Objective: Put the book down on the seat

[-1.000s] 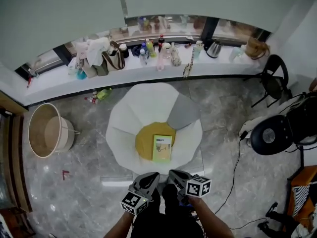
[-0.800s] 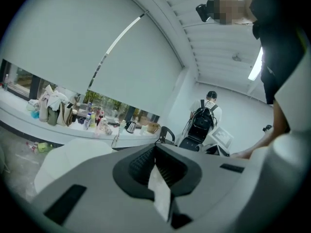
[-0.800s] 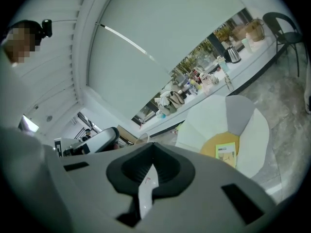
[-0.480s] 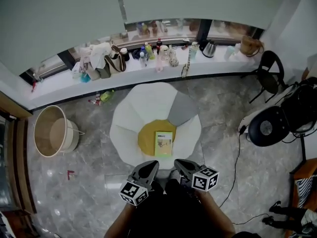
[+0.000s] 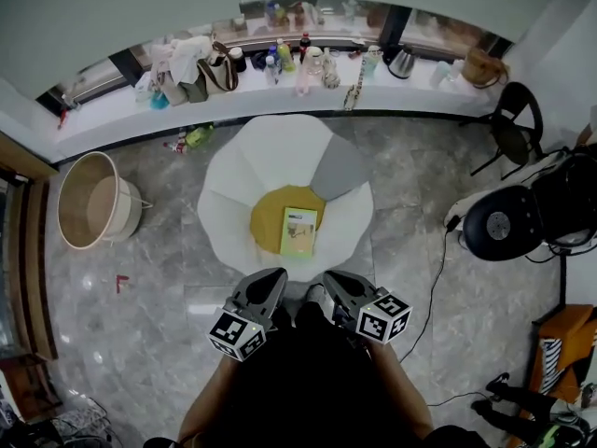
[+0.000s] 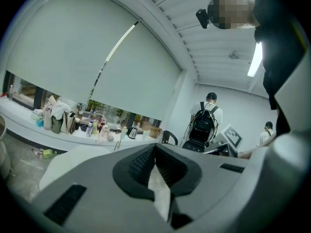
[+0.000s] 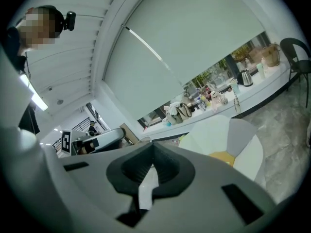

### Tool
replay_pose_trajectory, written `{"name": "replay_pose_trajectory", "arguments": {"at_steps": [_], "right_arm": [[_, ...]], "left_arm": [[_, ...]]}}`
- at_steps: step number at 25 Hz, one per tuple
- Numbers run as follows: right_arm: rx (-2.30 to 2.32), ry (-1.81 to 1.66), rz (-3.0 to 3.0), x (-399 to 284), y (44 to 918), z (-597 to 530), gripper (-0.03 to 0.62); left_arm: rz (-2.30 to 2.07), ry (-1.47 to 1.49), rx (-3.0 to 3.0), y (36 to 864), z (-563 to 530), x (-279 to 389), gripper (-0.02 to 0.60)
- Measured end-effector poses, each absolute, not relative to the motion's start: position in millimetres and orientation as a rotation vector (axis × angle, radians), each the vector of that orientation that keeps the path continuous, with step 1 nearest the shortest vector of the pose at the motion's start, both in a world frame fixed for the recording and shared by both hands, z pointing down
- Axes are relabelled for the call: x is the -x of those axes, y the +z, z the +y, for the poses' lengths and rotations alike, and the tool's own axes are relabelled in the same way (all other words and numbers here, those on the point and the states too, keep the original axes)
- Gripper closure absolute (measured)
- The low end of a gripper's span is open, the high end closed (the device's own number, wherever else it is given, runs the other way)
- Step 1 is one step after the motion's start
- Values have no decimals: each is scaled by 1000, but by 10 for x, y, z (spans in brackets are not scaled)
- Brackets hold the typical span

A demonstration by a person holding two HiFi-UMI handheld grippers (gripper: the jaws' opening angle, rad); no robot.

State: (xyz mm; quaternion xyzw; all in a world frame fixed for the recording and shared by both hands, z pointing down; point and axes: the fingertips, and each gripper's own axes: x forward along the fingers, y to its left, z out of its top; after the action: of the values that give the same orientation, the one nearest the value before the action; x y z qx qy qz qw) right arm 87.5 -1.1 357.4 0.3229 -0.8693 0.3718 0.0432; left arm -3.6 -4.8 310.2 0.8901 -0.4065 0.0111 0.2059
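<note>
Right gripper [image 7: 153, 160]: jaws together, nothing between them. Left gripper [image 6: 155, 148]: jaws likewise closed on nothing. In the head view both are held close in front of the person's body, at the near rim of the white chair [image 5: 270, 157], well apart from the book.

Book [image 5: 300, 231]: lies flat, cover up, on the yellow seat [image 5: 270, 224], towards its right side and near the pale side panel. Neither gripper touches it. The placement appears complete.

Risk, as a judgement: little remains. The grippers stand just above the chair's front edge, so a careless lowering or forward swing could knock the chair and shift the book. The book sits off-centre, and its right edge may rest on the upward slope of the panel; a jolt could make it slide.

Against the earlier frames: the book keeps the same place on the seat. Both grippers show larger and higher in the head view, drawn back towards the person, jaws unchanged.
</note>
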Motion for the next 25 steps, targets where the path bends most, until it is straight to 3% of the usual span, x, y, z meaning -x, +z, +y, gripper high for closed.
{"name": "replay_pose_trajectory", "arguments": {"at_steps": [11, 25], "right_arm": [[-925, 1112, -2671, -973, 3596, 239, 579], [-1011, 1060, -2639, -330, 3496, 1100, 579]], "left_arm": [[-1233, -9, -2437, 3134, 305, 49, 569], [-1229, -9, -2508, 2947, 1200, 699, 569]]}}
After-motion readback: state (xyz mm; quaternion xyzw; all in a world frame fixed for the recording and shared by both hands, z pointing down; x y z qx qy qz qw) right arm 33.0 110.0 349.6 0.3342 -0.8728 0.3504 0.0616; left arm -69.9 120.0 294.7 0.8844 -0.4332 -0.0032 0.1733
